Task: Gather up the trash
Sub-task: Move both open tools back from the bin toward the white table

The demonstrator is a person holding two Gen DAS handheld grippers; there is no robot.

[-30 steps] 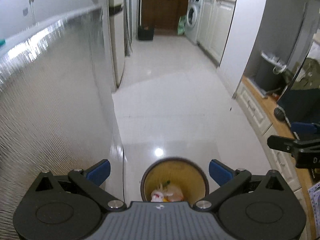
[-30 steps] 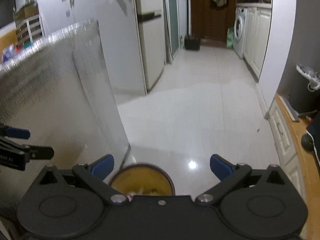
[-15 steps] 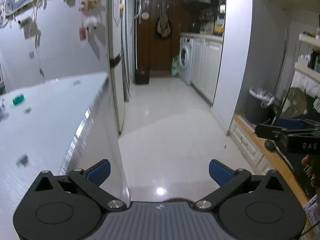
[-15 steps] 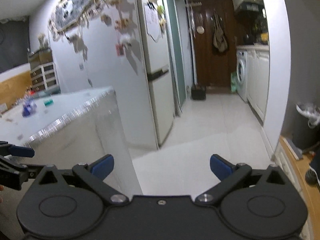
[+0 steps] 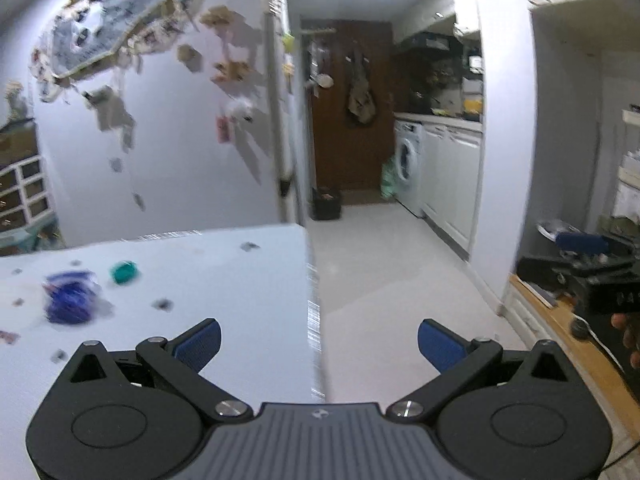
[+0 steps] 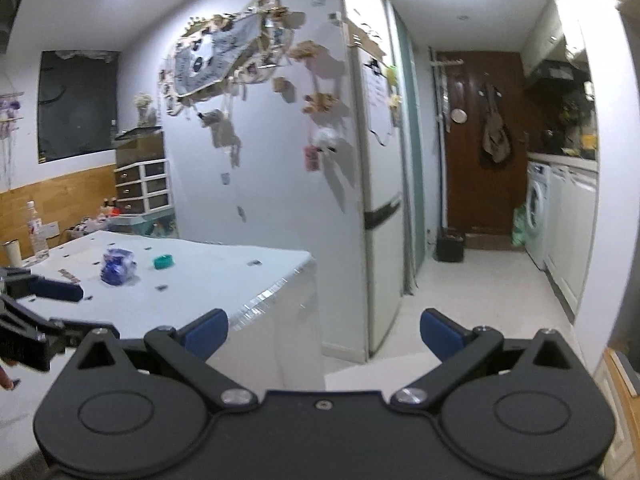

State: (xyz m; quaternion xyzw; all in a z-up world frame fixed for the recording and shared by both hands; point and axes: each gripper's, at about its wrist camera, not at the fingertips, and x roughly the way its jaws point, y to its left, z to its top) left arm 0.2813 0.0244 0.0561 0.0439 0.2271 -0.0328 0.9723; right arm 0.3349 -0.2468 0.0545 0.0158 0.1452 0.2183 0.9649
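now both cameras have swung up off the floor bin, which is gone from view, onto the white table, so a drop looks finished and the next pickup is starting. in the left wrist view, from left to right, a blurred blue crumpled wrapper lies at ten o'clock of the left gripper, a teal cap just beside it, small dark scraps around; its jaws are spread wide and empty. the right wrist view shows what that one misses: a clear bottle at the table's far nine o'clock edge, and the same wrapper sharp. the right gripper also gapes wide, holding nothing
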